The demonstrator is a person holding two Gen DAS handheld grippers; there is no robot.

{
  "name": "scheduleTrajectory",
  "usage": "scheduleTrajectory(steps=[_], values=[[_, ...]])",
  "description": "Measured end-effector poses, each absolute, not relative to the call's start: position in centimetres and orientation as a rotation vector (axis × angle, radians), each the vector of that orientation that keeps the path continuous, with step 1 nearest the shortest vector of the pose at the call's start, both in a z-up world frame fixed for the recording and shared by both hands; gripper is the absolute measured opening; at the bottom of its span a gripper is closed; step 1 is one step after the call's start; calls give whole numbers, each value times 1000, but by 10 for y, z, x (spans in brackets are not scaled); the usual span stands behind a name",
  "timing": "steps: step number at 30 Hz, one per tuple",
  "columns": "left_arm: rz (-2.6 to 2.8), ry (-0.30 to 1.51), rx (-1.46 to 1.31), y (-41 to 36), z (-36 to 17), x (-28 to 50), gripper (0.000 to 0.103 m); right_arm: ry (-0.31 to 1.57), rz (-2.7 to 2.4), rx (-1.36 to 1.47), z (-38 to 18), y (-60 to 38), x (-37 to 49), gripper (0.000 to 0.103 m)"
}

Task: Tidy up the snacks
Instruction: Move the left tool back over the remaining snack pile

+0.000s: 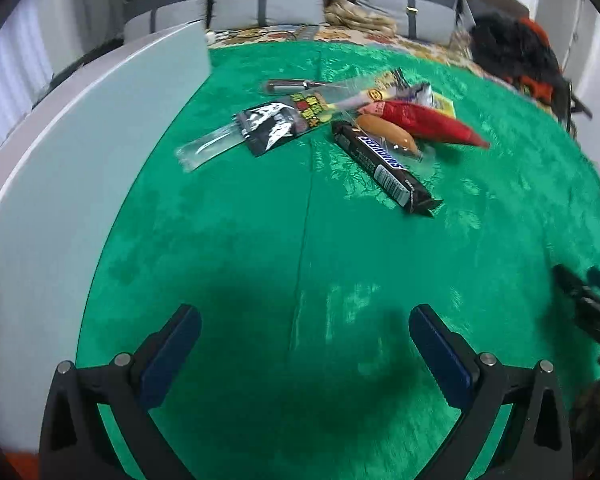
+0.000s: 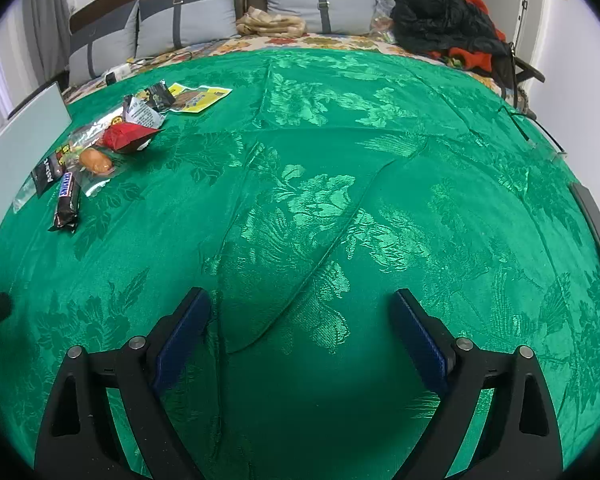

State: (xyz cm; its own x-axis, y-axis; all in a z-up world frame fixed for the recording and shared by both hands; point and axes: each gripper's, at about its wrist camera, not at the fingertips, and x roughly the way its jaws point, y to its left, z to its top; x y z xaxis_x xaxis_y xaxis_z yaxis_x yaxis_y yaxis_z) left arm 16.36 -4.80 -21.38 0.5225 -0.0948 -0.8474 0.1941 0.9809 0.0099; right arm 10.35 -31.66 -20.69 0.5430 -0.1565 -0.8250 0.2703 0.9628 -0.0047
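Over on the far left, a pale board edging the green cloth. Next along, a clear-and-black packet, then the Snickers bar lying flat, touching an orange snack and a red pouch behind it. Left gripper hovering near, jaws wide apart, nothing held. Right gripper likewise spread open over bare cloth, well apart from the pile. Dark clothes far right.

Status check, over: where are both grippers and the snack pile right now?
Left gripper open, empty. Right gripper open, empty, over bare green cloth. Snickers bar nearest the left gripper, edge of snack pile. Nothing between them.
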Motion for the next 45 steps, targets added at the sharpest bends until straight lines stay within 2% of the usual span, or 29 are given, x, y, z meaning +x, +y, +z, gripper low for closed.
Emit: scheduleTrajectory(steps=[3, 7, 13, 45], values=[[-171, 1009, 179, -61, -224, 179, 103, 965, -251, 132, -207, -317, 103, 94], [-203, 1011, 96, -58, -230, 188, 103, 965, -251, 131, -207, -316, 103, 95], [-187, 953, 83, -53, -231, 183, 103, 965, -250, 133, -207, -316, 103, 95], [-190, 953, 82, -52, -231, 180, 103, 968, -249, 135, -207, -317, 103, 96]])
